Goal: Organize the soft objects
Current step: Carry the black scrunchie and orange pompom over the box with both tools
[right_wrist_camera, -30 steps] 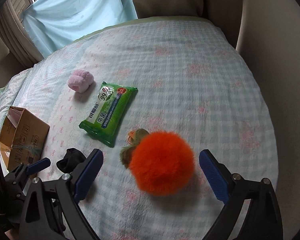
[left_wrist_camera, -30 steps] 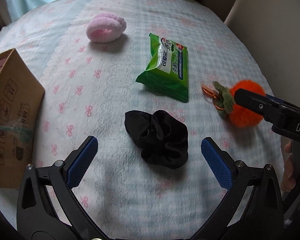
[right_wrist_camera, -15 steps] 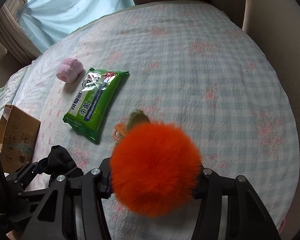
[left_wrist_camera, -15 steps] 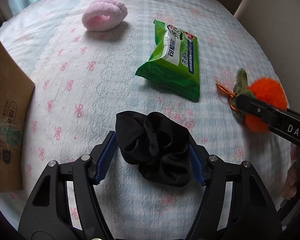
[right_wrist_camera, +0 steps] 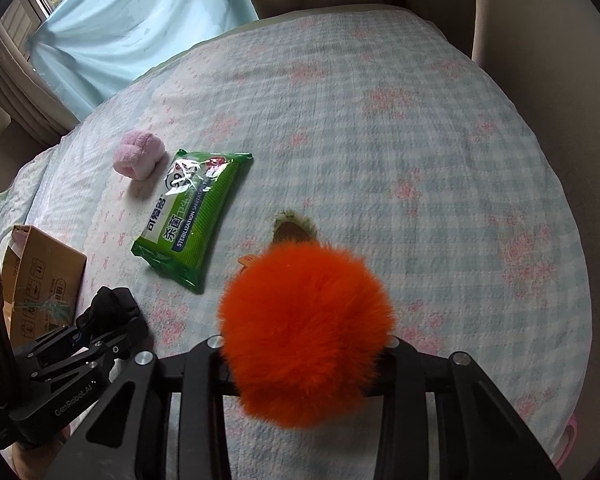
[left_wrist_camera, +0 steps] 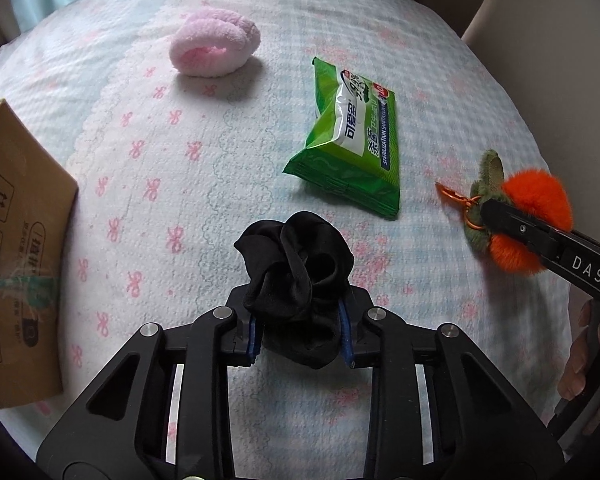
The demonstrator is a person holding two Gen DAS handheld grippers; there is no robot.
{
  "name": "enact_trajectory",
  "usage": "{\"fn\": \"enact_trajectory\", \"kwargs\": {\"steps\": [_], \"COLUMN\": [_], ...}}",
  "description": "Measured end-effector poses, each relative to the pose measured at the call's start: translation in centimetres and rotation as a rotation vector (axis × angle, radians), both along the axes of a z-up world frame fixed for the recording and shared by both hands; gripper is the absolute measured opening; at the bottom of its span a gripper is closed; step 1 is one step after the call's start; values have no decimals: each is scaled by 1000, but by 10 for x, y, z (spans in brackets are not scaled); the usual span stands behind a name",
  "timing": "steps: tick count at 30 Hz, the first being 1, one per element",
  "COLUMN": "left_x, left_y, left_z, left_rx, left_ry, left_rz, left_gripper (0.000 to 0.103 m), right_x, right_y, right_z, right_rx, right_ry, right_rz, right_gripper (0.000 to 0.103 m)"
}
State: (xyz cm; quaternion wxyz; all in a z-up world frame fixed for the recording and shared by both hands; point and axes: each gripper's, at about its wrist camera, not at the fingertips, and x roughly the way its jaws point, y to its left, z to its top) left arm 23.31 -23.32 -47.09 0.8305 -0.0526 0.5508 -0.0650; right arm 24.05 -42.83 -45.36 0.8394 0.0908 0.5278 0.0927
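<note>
Between the fingers of your left hand-held gripper (left_wrist_camera: 302, 340), in its own view, sits the black scrunchie (left_wrist_camera: 298, 280); the jaws are closing and the blue pads already squeeze it on the bed (left_wrist_camera: 220, 184). Beyond lie a green wipes pack (left_wrist_camera: 352, 140) and a pink sock roll (left_wrist_camera: 214, 47), with a cardboard box (left_wrist_camera: 18, 248) at the left edge. From the right wrist, your right hand-held gripper (right_wrist_camera: 306, 356) is closing on the orange pompom (right_wrist_camera: 306, 332), whose fur hides the pads. Your left tool shows at lower left, scrunchie pinched.
</note>
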Motion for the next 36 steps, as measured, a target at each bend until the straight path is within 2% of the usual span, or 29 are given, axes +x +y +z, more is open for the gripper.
{"fn": "enact_trajectory", "kwargs": {"steps": [5,9,15,20,23,29,36], "left_x": [0,0,-3,-8,-11,-22,-31], "left_y": [8,18,36,60,80,130,208], "left_z": [22,49,108,168,204,258,289], "left_rx": [-20,-50,-74,-79,-69,-43,-24], "left_ry": [-27,-56,-123,-159,-169,-183,-184], "left_rz": [-3,-17,-37,-28,-17,-9,-15], "left_gripper": [26,26,26,26,26,26,26], "right_x": [-3,-7,-15,-22,-27,-41,-58], "right_y": [2,7,17,32,47,83,155], "right_z": [15,37,86,141,180,250,293], "right_rx": [-15,-33,-82,-107,-162,-198,-191], "right_ry": [-19,-50,-109,-148,-163,-187,-208], "right_rz": [-27,-41,-52,-65,-73,-76,-36], "right_gripper": [33,33,33,33,33,33,33]}}
